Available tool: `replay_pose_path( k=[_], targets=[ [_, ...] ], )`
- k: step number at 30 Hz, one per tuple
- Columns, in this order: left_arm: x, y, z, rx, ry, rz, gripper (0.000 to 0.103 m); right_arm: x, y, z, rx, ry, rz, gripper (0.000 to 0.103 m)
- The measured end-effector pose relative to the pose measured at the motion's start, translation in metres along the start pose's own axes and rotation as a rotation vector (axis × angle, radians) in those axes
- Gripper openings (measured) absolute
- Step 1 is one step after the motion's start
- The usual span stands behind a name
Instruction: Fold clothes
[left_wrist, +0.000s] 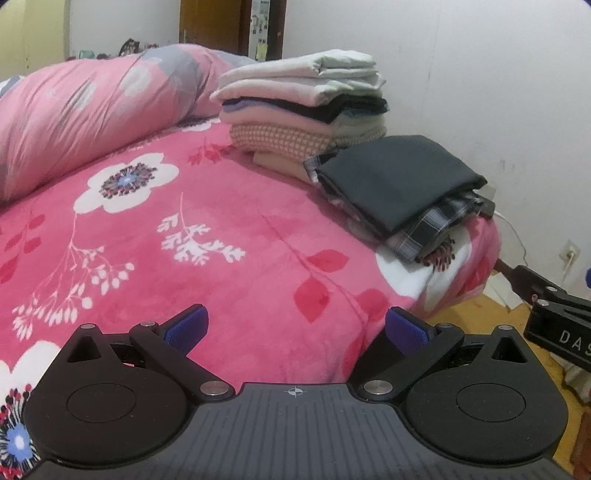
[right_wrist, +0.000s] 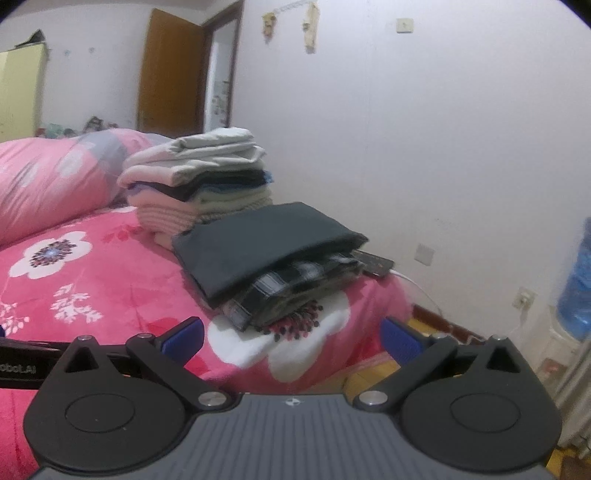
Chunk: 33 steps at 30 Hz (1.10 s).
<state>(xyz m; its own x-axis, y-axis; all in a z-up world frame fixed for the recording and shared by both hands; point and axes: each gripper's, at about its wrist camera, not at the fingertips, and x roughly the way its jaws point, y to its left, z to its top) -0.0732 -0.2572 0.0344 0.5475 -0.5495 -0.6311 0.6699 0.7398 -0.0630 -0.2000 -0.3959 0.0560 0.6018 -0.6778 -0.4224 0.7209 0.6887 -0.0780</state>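
A folded dark grey garment (left_wrist: 399, 177) (right_wrist: 258, 243) lies on a folded plaid one (left_wrist: 424, 229) (right_wrist: 295, 288) near the bed's right corner. Behind them stands a tall stack of folded clothes (left_wrist: 306, 103) (right_wrist: 199, 181) in white, black, pink and checked cloth. My left gripper (left_wrist: 297, 328) is open over the pink floral blanket (left_wrist: 221, 229), nothing between its blue pads. My right gripper (right_wrist: 291, 338) is open too, a short way in front of the dark pile, and holds nothing. Part of the right gripper's body (left_wrist: 554, 321) shows at the left view's right edge.
A rolled pink duvet (left_wrist: 81, 110) (right_wrist: 51, 177) lies across the back of the bed. A dark flat device (right_wrist: 373, 264) sits behind the dark pile at the bed's edge. White wall, wall sockets (right_wrist: 522, 297), a blue water bottle (right_wrist: 576, 284), wooden floor (left_wrist: 476, 314) to the right.
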Motion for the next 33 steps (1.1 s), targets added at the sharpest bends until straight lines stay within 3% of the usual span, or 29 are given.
replay_pose_path(
  k=[6,33],
  targets=[
    [-0.001,0.003,-0.001,0.006,-0.012,0.015,0.103,-0.005,-0.006,0.002,0.050,0.003,-0.037,0.103],
    [-0.006,0.007,-0.009,0.025,-0.027,-0.012,0.103,-0.008,0.012,0.000,0.006,0.019,-0.022,0.103]
  ],
)
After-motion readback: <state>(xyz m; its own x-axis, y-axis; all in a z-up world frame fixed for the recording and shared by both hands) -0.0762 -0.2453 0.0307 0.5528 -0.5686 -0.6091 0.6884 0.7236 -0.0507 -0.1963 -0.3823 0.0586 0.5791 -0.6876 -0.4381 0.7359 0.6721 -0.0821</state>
